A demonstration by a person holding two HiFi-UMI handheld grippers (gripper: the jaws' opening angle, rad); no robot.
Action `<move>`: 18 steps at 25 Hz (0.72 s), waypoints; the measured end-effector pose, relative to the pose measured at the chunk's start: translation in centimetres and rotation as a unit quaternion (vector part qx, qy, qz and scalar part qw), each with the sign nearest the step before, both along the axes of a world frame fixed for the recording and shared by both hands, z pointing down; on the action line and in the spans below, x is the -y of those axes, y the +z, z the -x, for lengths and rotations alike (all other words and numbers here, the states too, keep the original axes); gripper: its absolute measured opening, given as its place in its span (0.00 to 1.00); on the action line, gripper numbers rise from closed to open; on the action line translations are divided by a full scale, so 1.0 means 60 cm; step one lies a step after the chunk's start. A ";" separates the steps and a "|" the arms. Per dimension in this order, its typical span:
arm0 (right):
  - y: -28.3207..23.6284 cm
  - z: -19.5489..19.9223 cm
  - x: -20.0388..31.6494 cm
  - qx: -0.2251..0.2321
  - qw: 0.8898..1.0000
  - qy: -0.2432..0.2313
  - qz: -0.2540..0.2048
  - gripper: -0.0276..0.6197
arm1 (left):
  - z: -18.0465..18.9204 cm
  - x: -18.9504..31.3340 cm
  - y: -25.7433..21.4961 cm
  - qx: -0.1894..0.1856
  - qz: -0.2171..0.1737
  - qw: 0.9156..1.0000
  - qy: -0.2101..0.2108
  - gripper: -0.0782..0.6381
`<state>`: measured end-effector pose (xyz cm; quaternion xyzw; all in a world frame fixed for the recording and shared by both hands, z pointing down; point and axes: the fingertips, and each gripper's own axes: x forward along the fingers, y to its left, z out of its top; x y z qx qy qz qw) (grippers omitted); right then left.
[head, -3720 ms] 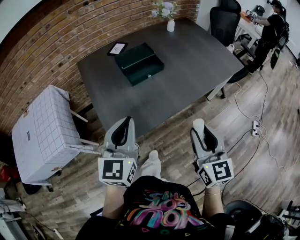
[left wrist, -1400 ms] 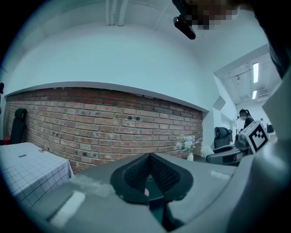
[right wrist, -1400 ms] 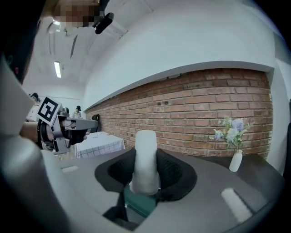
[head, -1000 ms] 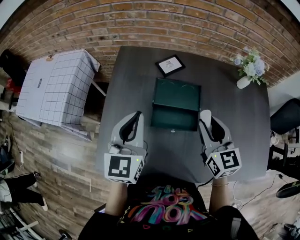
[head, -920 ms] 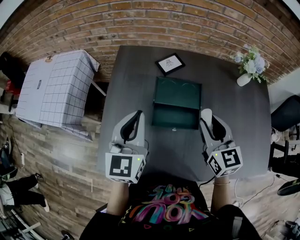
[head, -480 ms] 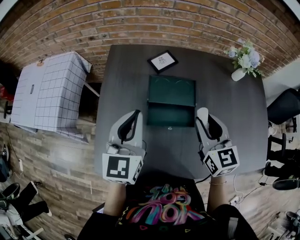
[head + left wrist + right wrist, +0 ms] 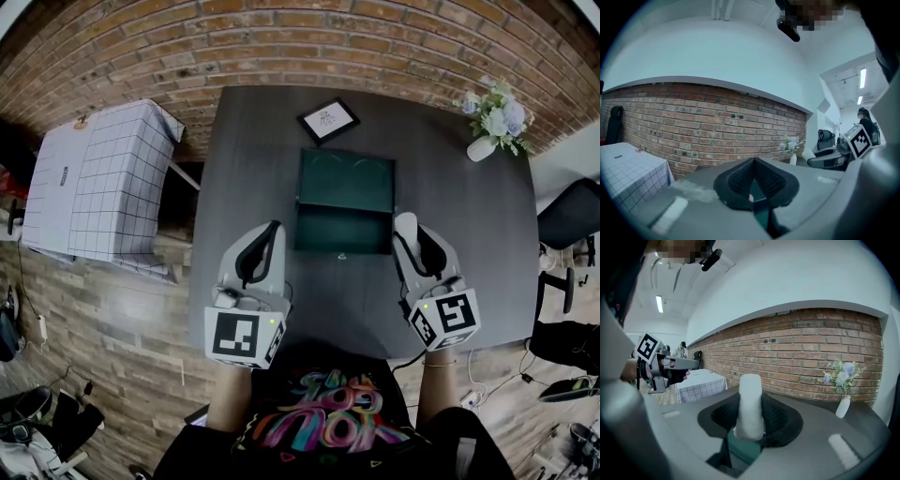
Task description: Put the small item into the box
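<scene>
Jaws of the right gripper (image 7: 412, 246) pinch the small white item (image 7: 751, 404) upright, poised for the green box (image 7: 344, 202) just ahead on the table (image 7: 469, 234). The left gripper (image 7: 272, 230), pressed together and apparently empty, stays free for the lid.

Dark green box (image 7: 344, 187), white small item (image 7: 751, 404), red brick wall (image 7: 281, 37).

Soft even indoor light, heavy fisheye warping, dark vignetted corners
</scene>
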<state>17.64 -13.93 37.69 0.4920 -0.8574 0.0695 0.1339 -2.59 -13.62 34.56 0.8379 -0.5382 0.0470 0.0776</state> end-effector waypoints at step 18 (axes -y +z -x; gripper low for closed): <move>0.111 0.069 0.045 -0.069 0.992 -0.098 0.050 0.26 | -0.004 0.022 0.039 0.000 0.027 1.000 -0.001 0.11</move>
